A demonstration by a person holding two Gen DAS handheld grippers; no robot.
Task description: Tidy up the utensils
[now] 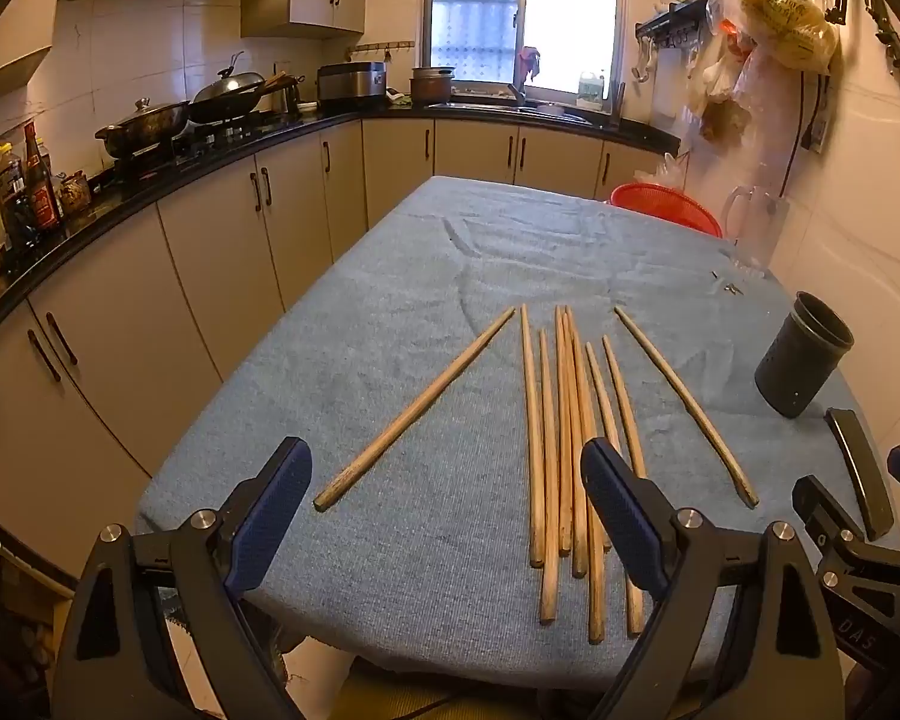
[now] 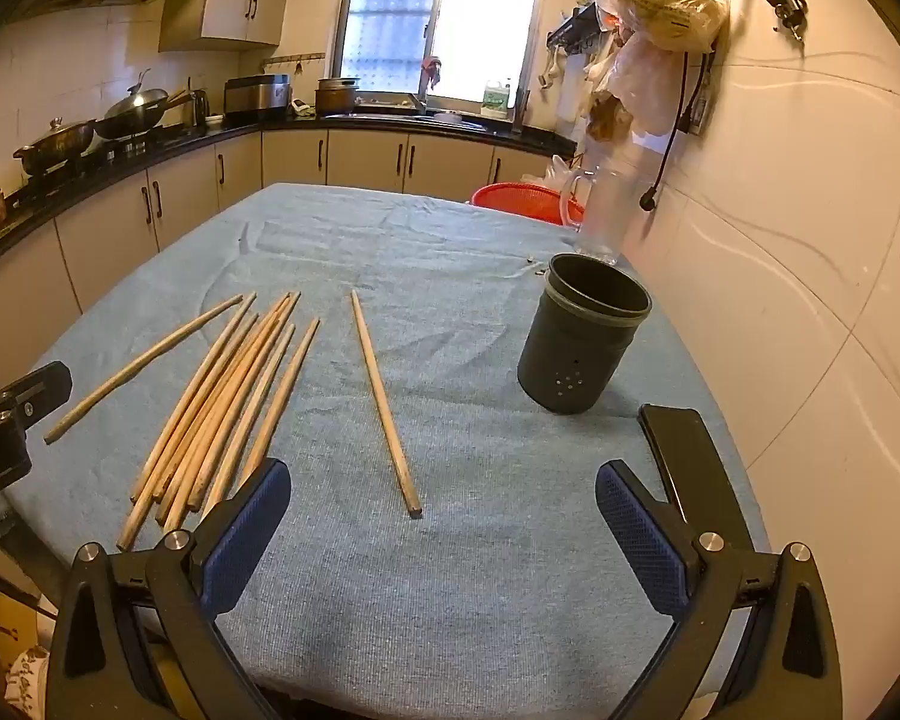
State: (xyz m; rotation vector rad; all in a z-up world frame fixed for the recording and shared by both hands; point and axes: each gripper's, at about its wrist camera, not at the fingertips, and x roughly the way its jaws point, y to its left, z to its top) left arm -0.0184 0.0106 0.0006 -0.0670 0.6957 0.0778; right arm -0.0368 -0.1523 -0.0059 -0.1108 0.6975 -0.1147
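Observation:
Several wooden chopsticks (image 1: 564,438) lie in a loose bundle on the blue cloth (image 1: 390,312) of the table; they also show in the right wrist view (image 2: 222,414). One chopstick (image 1: 414,408) lies apart to the left, another (image 1: 687,405) apart to the right, and the latter shows in the right wrist view (image 2: 384,402). A dark cylindrical holder (image 1: 804,354) stands upright and empty at the right (image 2: 582,336). My left gripper (image 1: 447,516) is open and empty above the near ends of the bundle. My right gripper (image 2: 444,534) is open and empty, near the single chopstick.
A black flat phone-like object (image 2: 690,468) lies near the right table edge, beside the holder. A red basket (image 1: 666,207) and a clear jug (image 2: 606,216) stand at the far right. Kitchen counters with pots (image 1: 144,126) run along the left. A tiled wall (image 2: 810,240) is close on the right.

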